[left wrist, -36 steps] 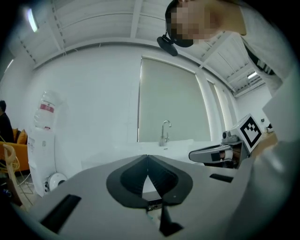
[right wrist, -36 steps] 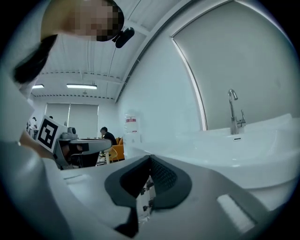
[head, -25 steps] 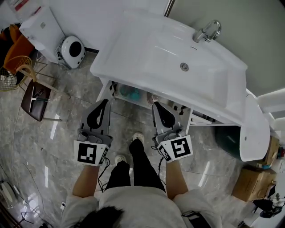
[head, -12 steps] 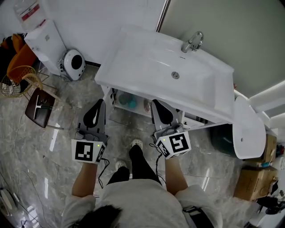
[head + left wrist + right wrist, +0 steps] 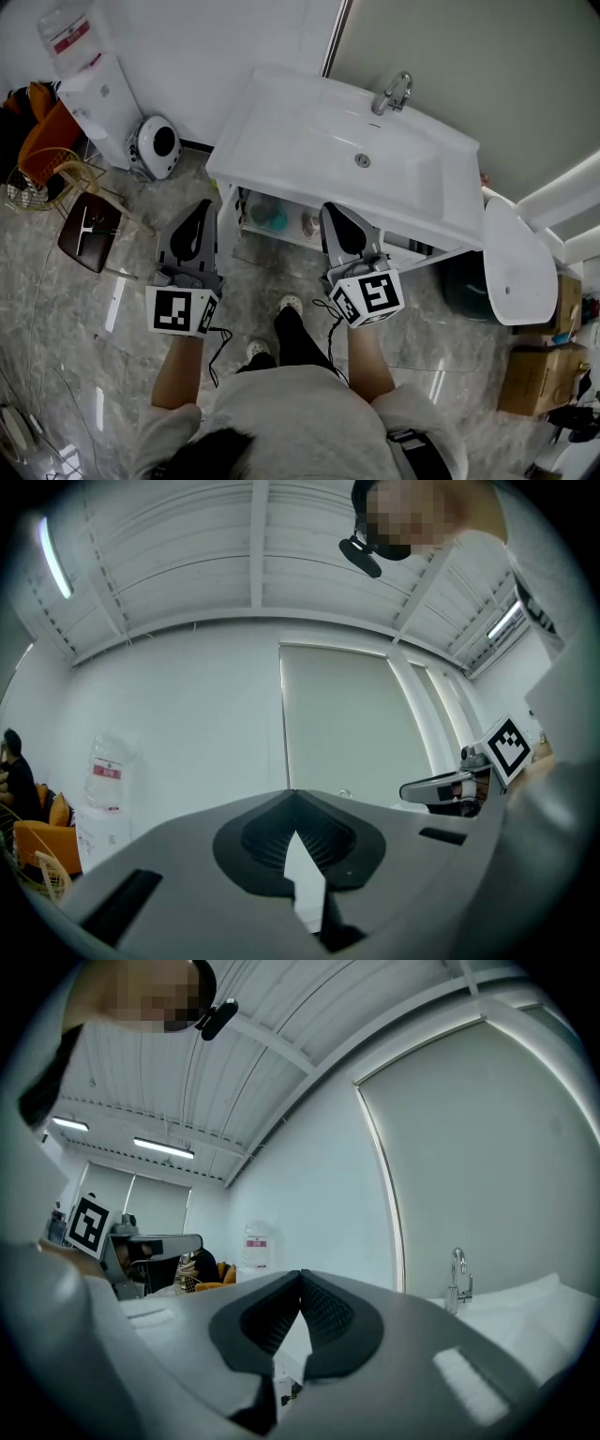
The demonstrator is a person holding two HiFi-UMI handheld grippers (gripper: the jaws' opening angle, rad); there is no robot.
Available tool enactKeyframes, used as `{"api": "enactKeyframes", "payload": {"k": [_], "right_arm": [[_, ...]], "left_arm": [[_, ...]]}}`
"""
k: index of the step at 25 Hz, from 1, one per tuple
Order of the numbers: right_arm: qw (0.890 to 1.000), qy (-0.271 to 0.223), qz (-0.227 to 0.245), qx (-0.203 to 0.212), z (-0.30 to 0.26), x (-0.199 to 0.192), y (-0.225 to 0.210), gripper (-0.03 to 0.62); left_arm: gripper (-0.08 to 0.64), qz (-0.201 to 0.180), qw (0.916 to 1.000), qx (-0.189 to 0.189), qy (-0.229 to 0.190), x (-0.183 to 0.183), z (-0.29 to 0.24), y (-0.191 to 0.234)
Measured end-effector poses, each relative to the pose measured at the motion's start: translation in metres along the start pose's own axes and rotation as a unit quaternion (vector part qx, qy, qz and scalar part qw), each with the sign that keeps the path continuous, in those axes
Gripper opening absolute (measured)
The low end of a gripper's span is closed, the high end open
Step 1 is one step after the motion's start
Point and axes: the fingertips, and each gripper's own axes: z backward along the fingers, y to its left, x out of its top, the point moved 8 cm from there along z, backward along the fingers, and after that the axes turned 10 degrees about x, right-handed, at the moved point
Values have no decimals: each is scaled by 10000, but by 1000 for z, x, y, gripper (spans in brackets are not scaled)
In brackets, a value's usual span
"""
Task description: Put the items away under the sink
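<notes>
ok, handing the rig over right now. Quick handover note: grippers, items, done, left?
Left gripper: jaws shut, empty, held in front of the sink.
Right gripper: jaws shut, empty, beside the left one.
Items: a teal item and a pinkish one sit under the sink; anything else there is too hidden to tell.
Done: nothing is in either gripper, and no loose items show on the sink top.
Left: probably little. Look under the sink and around it for anything not stowed.
</notes>
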Motion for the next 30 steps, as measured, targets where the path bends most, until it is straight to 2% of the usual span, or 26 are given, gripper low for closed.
{"api": "enactKeyframes", "payload": {"k": [17, 30], "right_arm": [[9991, -125, 242, -312, 37, 22, 53, 11], [9979, -178, 360, -499, 57, 36, 70, 11]], "left_arm": [[8, -3, 9995, -137, -301, 24, 56, 5], [8, 149, 9986, -237, -439, 34, 74, 3]]}}
